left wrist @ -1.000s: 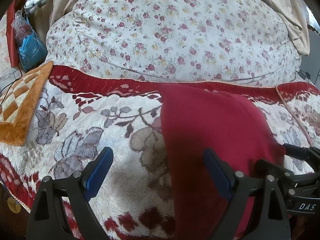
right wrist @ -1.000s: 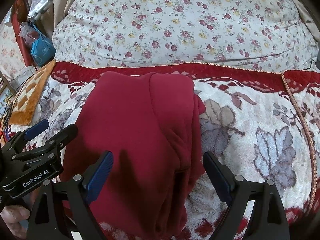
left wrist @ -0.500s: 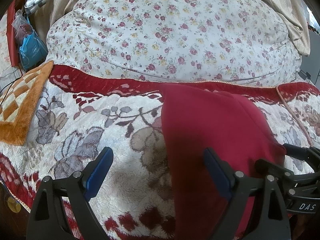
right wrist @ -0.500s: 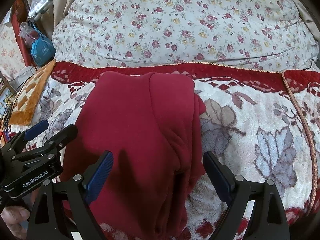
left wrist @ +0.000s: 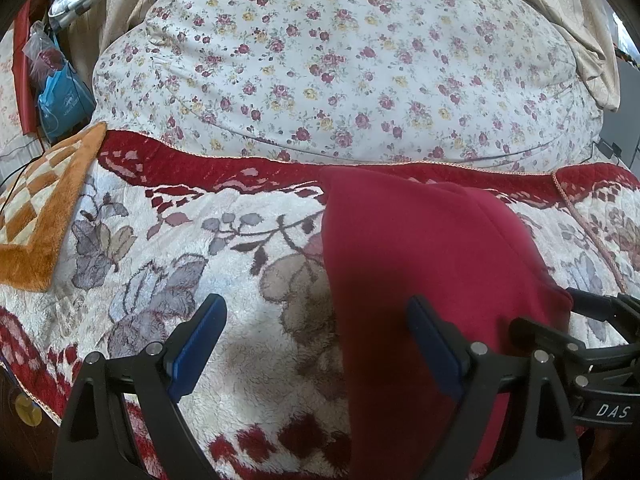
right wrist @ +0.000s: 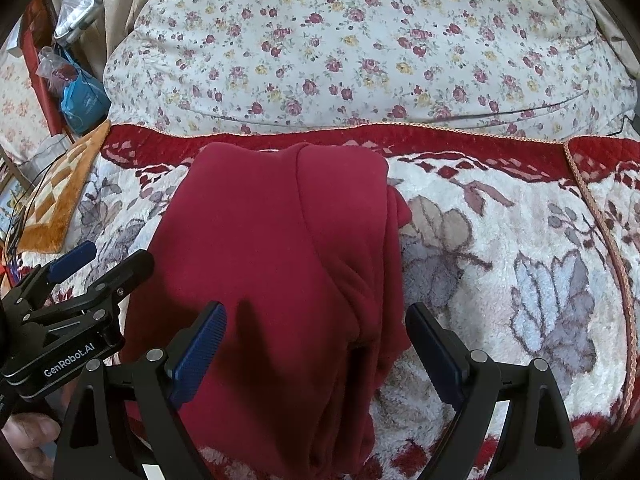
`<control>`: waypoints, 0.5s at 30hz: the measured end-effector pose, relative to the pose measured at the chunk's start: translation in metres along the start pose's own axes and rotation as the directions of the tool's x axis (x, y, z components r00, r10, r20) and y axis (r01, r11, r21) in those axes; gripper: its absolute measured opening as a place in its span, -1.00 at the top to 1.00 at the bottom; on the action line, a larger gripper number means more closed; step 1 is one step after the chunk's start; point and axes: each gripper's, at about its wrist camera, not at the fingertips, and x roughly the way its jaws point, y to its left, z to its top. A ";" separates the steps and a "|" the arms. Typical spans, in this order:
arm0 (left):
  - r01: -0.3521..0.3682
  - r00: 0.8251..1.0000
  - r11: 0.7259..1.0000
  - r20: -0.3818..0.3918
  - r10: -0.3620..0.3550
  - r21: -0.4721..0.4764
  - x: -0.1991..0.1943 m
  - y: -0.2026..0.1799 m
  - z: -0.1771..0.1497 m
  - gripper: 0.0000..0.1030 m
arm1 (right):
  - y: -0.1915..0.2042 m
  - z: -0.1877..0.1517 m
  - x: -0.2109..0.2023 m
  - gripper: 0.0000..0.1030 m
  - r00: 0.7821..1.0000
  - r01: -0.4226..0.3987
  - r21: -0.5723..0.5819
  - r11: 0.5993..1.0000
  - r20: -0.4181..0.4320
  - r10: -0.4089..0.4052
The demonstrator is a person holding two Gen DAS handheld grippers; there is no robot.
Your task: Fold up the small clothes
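A dark red garment lies folded lengthwise on a fleecy floral blanket, one layer lapped over the other along its right side. My left gripper hovers open over the garment's left edge, its right finger above the cloth, its left finger above the blanket. My right gripper hovers open over the garment's right half, nothing pinched between its blue pads. Each gripper shows at the edge of the other's view: the right gripper, the left gripper.
A big flowered pillow rises behind the blanket's red border. An orange checked mat lies at the left, with a blue bag and clutter beyond it. A person's hand shows at the lower left.
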 end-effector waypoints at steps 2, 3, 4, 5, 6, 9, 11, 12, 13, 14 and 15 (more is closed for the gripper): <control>0.000 1.000 1.000 0.000 0.000 0.000 0.000 0.000 0.000 -0.76 | 0.000 0.000 -0.001 -0.83 1.000 -0.001 0.002 1.000 0.001 0.001; 0.001 1.000 1.000 0.000 -0.001 0.001 0.000 0.000 0.000 -0.76 | 0.000 0.000 -0.001 -0.83 1.000 -0.001 0.001 1.000 0.002 0.001; 0.001 1.000 1.000 0.000 -0.001 0.002 0.000 0.000 0.000 -0.76 | 0.000 0.001 -0.001 -0.83 1.000 -0.001 0.000 1.000 0.002 0.001; 0.001 1.000 1.000 0.000 -0.001 0.002 0.001 0.000 -0.001 -0.76 | 0.000 0.001 -0.001 -0.83 1.000 -0.001 -0.001 1.000 0.003 0.001; 0.001 1.000 1.000 0.000 -0.001 0.003 0.001 0.000 -0.001 -0.76 | 0.001 0.001 -0.001 -0.83 1.000 -0.002 -0.002 1.000 0.002 0.002; 0.000 1.000 1.000 -0.001 0.000 0.001 0.001 -0.001 0.000 -0.76 | 0.001 0.001 0.000 -0.83 1.000 -0.003 -0.003 1.000 -0.001 0.003; 0.000 1.000 1.000 -0.001 0.000 -0.001 0.001 -0.001 0.000 -0.76 | 0.002 0.001 0.000 -0.83 1.000 -0.004 -0.003 1.000 -0.003 0.004; 0.001 1.000 1.000 -0.001 -0.001 -0.001 0.001 -0.001 0.000 -0.76 | 0.002 0.001 0.000 -0.83 1.000 -0.005 -0.004 1.000 -0.004 0.005; 0.001 1.000 1.000 -0.001 -0.001 0.000 0.002 -0.001 0.000 -0.76 | 0.002 0.001 0.000 -0.83 1.000 -0.005 -0.005 1.000 -0.004 0.005; 0.000 1.000 1.000 0.000 0.000 0.000 0.002 -0.001 0.000 -0.76 | 0.003 0.001 0.000 -0.83 1.000 -0.005 -0.007 1.000 -0.004 0.004; 0.000 1.000 1.000 0.000 0.000 0.001 0.002 -0.001 0.000 -0.76 | 0.003 0.002 0.000 -0.83 1.000 -0.005 -0.008 1.000 -0.004 0.004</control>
